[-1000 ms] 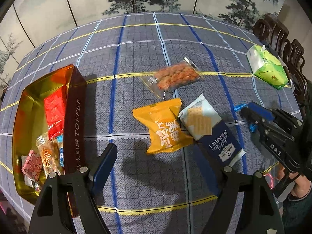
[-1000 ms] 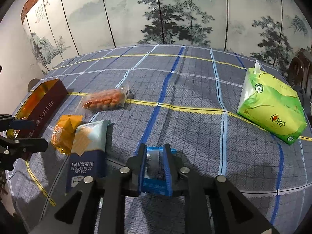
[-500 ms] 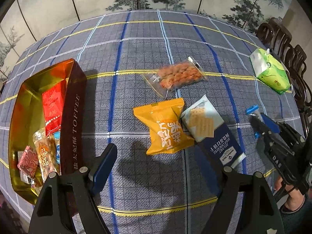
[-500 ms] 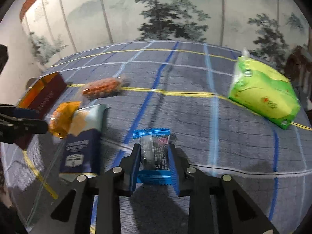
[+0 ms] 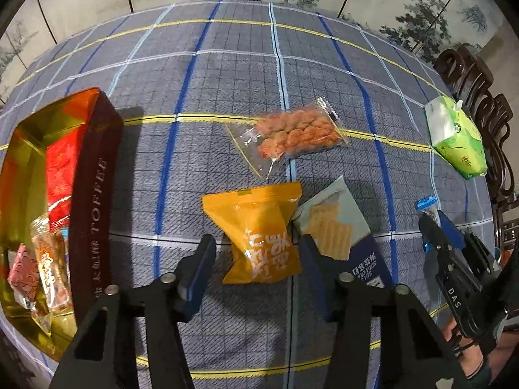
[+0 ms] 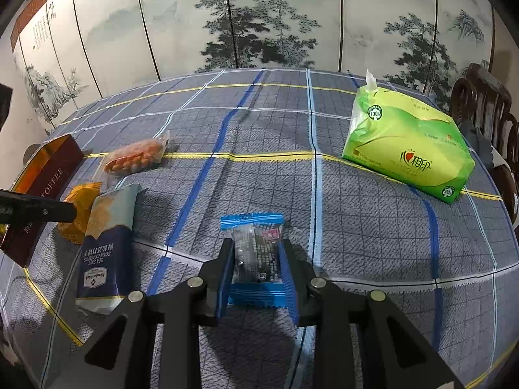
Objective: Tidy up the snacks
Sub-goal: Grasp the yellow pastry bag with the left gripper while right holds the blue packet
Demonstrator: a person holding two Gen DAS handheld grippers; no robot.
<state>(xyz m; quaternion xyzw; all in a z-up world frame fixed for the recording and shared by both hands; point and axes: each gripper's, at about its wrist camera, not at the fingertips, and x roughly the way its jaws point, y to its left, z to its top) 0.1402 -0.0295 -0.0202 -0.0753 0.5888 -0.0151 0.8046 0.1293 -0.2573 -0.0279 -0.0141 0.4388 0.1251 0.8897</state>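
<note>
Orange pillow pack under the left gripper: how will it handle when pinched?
The orange snack pack looks puffed, so likely light and squashy. Its glossy film may slip between the left gripper pads. It lies flat; unlikely to roll.

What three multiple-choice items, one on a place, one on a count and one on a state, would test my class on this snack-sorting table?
1. Where does the yellow packet lie?
A. inside the toffee tin
B. on the tablecloth, between the left gripper's fingers
C. on top of the tissue pack

2. How many snack packets lie loose on the tablecloth, held by no gripper?
A. one
B. three
C. five

3. What is the right gripper doing?
A. hanging open and empty
B. clamped on a blue-ended packet
C. gripping the tin's rim

Key: 1 B, the left gripper straddles it, beside the cracker packet. 2 B, yellow packet, cracker packet and the clear bag of orange snacks. 3 B, its pads press the sides of the blue-ended packet.
</note>
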